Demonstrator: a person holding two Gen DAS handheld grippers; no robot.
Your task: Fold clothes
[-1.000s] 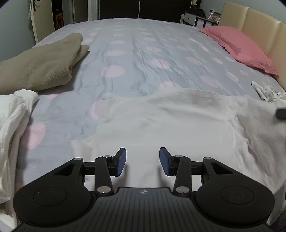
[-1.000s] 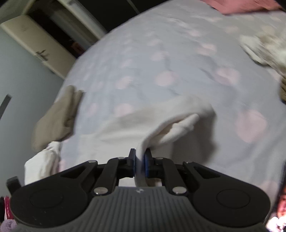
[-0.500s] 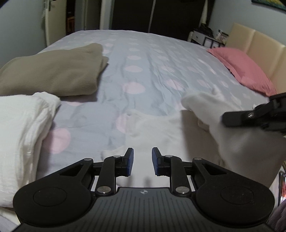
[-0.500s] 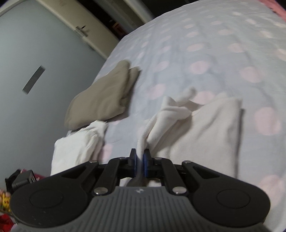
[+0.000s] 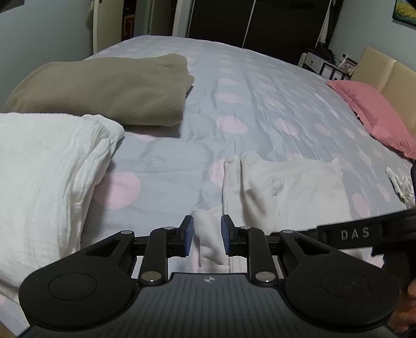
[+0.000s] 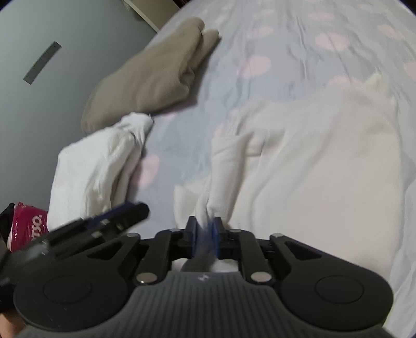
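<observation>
Two grippers: left gripper jaws apart astride fleecy white garment; right gripper jaws clamp its fold

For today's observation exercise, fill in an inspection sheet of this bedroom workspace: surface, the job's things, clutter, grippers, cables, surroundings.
Surface: bed with grey sheet, pink dots, wrinkled.
Job's things: cream garment partly folded near the bed edge; folded tan garment and folded white garment lie side by side to its left.
Clutter: small crumpled white cloth at right; red packet off the bed edge.
Grippers: left gripper open, a cream corner between its fingers; right gripper shut on cream garment, blurred.
Cables: nothing seen.
Surroundings: pink pillow, beige headboard, dark wardrobe.
</observation>
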